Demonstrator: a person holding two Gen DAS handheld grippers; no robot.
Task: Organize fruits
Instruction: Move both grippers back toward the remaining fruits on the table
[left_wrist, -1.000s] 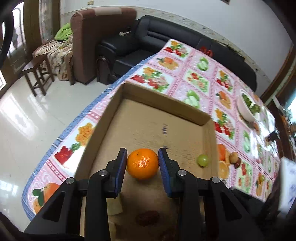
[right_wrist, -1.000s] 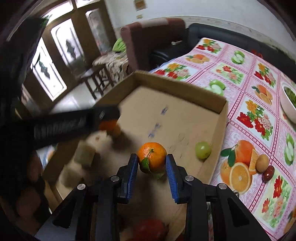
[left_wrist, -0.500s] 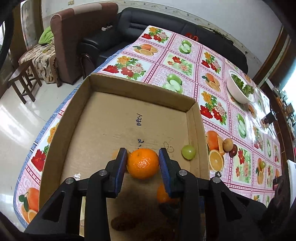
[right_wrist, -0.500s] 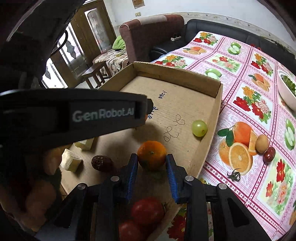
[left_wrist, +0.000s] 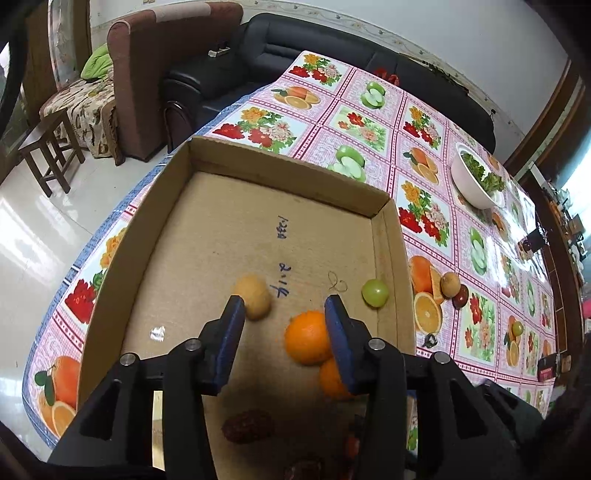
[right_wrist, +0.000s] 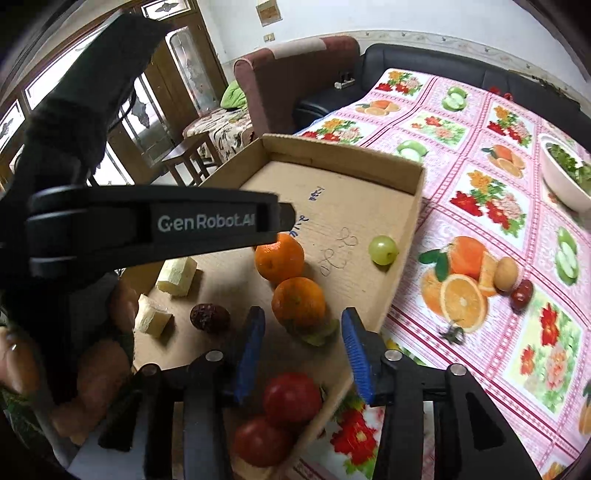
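Note:
A shallow cardboard box (left_wrist: 288, 173) (right_wrist: 347, 155) lies on the flowered tablecloth. Two oranges rest side by side on its floor: one (left_wrist: 308, 341) (right_wrist: 279, 257) just inside my left gripper's right finger, the other (left_wrist: 332, 380) (right_wrist: 298, 302) with a leaf, ahead of my right gripper. My left gripper (left_wrist: 284, 314) is open and empty above the box. My right gripper (right_wrist: 301, 343) is open and empty. A green grape (left_wrist: 375, 292) (right_wrist: 383, 250) sits by the box's right wall. A tan round fruit (left_wrist: 253, 295) lies by my left finger.
The box also holds a dark date (right_wrist: 207, 316), two pale sugarcane pieces (right_wrist: 177, 271), and two tomatoes (right_wrist: 291, 397). On the cloth right of the box lie a small brown fruit (right_wrist: 506, 273) and a red date (right_wrist: 521, 293). A white bowl of greens (left_wrist: 476, 181) stands farther back.
Both grippers have opened and let go of their oranges, which now rest together on the box floor. The left gripper has drawn back slightly.

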